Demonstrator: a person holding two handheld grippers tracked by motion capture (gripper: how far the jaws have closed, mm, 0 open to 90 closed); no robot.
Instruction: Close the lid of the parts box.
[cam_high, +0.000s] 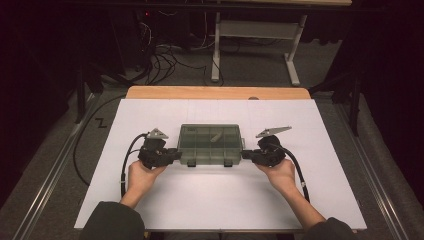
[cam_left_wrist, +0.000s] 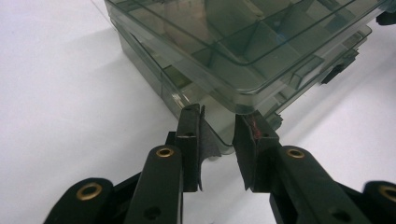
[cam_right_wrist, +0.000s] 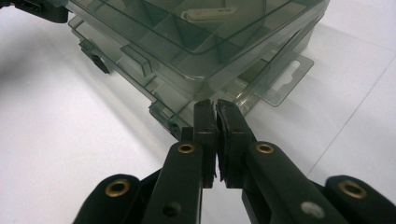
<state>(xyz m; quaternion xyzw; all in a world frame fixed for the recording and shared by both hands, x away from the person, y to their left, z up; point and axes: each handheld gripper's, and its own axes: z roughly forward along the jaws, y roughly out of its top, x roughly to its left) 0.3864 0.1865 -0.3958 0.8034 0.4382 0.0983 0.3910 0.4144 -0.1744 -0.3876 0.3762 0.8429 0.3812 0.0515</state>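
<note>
A smoky clear compartment box (cam_high: 210, 142) lies with its lid closed in the middle of the white table top (cam_high: 220, 200). A small pale piece (cam_high: 216, 136) rests in one of its cells. My left gripper (cam_high: 175, 154) is at the box's left end. In the left gripper view its jaws (cam_left_wrist: 218, 116) stand a little apart, and the pads touch both sides of the box's (cam_left_wrist: 233, 46) lower corner. My right gripper (cam_high: 246, 155) is at the right end. Its jaws (cam_right_wrist: 216, 105) are together, tips against the corner rim of the box (cam_right_wrist: 187, 56).
Two latches (cam_high: 227, 162) sit on the box's near side, and a hang tab (cam_right_wrist: 285, 79) sticks out from one end. A wooden edge (cam_high: 215, 92) borders the far side of the table. Cables and a metal frame (cam_high: 216, 55) lie on the floor beyond.
</note>
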